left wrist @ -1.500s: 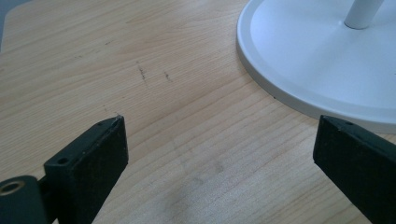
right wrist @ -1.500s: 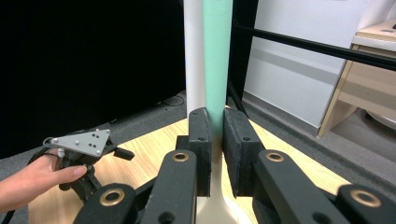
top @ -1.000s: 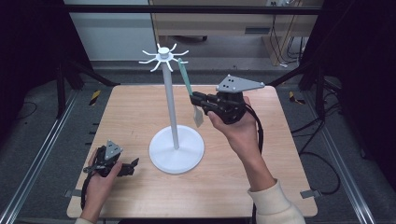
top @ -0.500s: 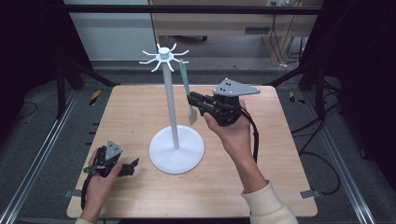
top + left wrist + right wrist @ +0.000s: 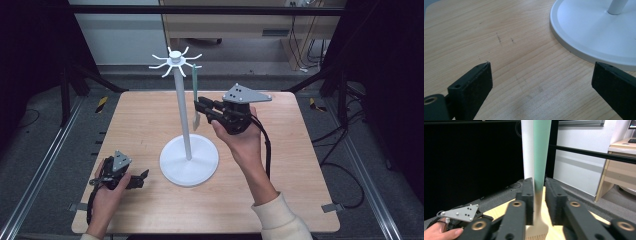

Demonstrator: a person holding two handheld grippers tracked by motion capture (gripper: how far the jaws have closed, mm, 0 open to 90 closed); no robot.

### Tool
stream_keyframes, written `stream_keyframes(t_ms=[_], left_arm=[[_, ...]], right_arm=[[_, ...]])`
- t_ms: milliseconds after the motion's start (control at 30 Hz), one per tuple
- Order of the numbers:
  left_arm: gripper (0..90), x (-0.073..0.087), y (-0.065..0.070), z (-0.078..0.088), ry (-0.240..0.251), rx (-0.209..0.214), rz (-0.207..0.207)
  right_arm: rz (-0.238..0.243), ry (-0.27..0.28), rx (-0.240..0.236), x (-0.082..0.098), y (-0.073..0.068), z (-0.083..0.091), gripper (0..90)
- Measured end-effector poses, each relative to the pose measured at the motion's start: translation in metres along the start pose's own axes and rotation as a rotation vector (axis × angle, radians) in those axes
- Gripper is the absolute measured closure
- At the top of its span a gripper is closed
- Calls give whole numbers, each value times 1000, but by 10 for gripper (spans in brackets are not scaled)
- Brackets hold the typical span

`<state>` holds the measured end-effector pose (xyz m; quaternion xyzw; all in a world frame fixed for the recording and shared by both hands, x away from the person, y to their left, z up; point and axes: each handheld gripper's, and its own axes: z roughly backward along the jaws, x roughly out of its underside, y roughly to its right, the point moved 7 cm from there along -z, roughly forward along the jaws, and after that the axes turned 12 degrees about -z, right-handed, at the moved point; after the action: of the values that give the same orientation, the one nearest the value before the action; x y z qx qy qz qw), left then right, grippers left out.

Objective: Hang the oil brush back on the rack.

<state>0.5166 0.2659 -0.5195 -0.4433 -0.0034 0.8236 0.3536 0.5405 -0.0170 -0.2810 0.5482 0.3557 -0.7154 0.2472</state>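
Slim green-handled brush with a pale flat head [image 5: 195, 100] hangs from a hook of the white pole rack [image 5: 188, 159]. Right gripper [image 5: 201, 108] jaws have just been opening; handle sits between them, seemingly with a gap. Looks light, stiff; grip mid-handle. Left gripper [image 5: 541, 82] rests wide, empty, on the light wood table [image 5: 290, 150]. Dark surroundings.

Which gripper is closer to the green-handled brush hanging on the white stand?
Right. The right gripper has the brush between its fingers, jaws just opening. The left gripper rests on the table, beside the stand's base.
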Motion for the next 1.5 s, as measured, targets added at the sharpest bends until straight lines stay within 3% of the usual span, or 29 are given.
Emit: stream_keyframes(t_ms=[200,333,867,1300,1500], left_arm=[[29,0,0,0,0,0,0],[29,0,0,0,-1,0,0],[29,0,0,0,-3,0,-2],[29,0,1,-1,-3,2,-2],[29,0,1,-1,-2,2,-2]], right_arm=[[13,-3,19,1,0,0,628],[24,-16,36,2,1,1,510],[27,-42,197,13,24,22,130],[15,-62,280,31,53,47,90],[-2,-82,308,51,66,57,77]])
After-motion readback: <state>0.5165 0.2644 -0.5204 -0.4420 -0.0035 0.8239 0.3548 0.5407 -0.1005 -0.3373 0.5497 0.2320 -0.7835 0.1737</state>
